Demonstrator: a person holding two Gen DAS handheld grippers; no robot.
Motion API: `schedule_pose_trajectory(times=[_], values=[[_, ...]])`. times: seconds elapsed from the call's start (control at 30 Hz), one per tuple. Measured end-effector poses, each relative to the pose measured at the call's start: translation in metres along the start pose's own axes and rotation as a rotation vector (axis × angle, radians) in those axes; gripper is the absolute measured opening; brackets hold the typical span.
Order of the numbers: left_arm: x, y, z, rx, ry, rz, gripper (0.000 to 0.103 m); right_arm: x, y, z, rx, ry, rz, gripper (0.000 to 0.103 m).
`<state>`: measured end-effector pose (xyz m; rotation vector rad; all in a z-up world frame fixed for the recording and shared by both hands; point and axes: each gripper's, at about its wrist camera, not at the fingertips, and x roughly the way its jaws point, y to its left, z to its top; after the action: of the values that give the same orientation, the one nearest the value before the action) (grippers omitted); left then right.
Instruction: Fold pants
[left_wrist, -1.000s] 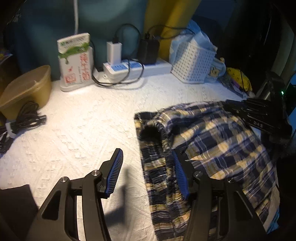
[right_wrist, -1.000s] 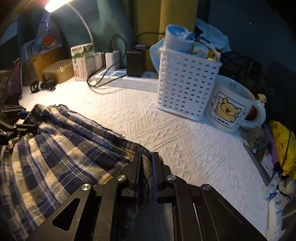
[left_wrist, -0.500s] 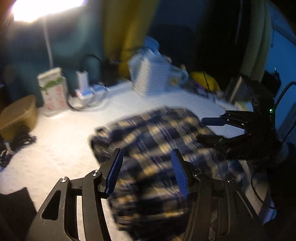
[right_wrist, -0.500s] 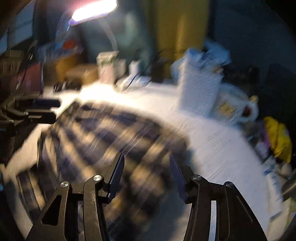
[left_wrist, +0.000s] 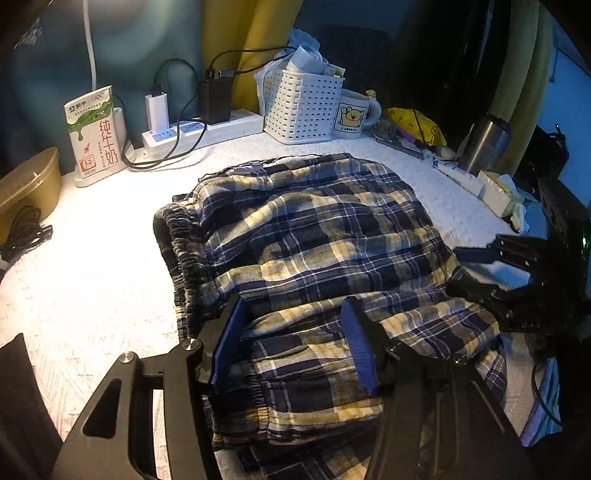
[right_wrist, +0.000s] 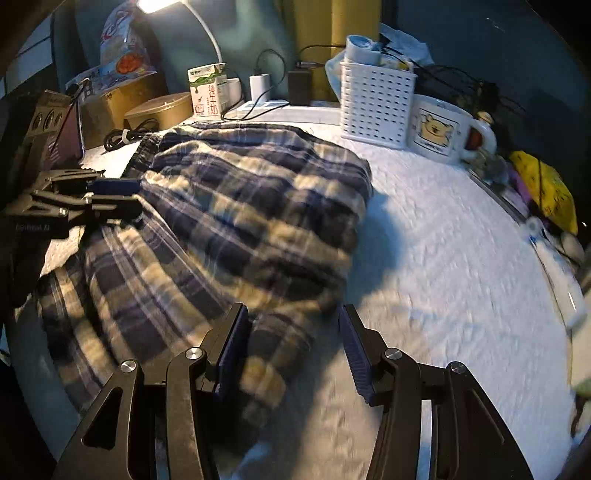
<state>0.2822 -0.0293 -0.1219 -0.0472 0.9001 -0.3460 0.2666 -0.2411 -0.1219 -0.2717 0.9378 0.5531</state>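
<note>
The navy and yellow plaid pants (left_wrist: 317, 251) lie folded over on the white textured table cover (left_wrist: 85, 266), elastic waistband (left_wrist: 184, 254) at the left. They also show in the right wrist view (right_wrist: 221, 221). My left gripper (left_wrist: 295, 343) is open, above the near part of the pants, holding nothing. My right gripper (right_wrist: 295, 350) is open, above the pants' right edge, empty. The right gripper also shows at the right of the left wrist view (left_wrist: 517, 280), and the left gripper at the left of the right wrist view (right_wrist: 96, 199).
Along the back stand a milk carton (left_wrist: 94, 131), a power strip with chargers (left_wrist: 192, 129), a white perforated basket (left_wrist: 303, 107) and a bear mug (left_wrist: 354, 118). A brown bowl (left_wrist: 26, 184) and cable coil sit left. A steel flask (left_wrist: 484, 144) and tissues sit right.
My right gripper has let go of the pants and opened. Both grippers have pulled back and up; the upper layer now lies folded over the pants.
</note>
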Motion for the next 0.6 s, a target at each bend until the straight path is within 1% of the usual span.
schedule_pose_trajectory(times=[0.2,0.43,0.6], values=[[-0.012,-0.001,-0.007,0.006,-0.01,0.027,0.054,-0.017,0.002,-0.019,0.0,0.005,-0.04,0.053],[-0.033,-0.008,-0.023,-0.001,-0.03,0.051,0.054,-0.037,0.003,-0.046,0.02,0.007,-0.066,0.053],[-0.033,-0.005,-0.04,-0.009,-0.002,0.082,0.054,-0.048,0.006,-0.056,0.031,-0.001,-0.078,0.053]])
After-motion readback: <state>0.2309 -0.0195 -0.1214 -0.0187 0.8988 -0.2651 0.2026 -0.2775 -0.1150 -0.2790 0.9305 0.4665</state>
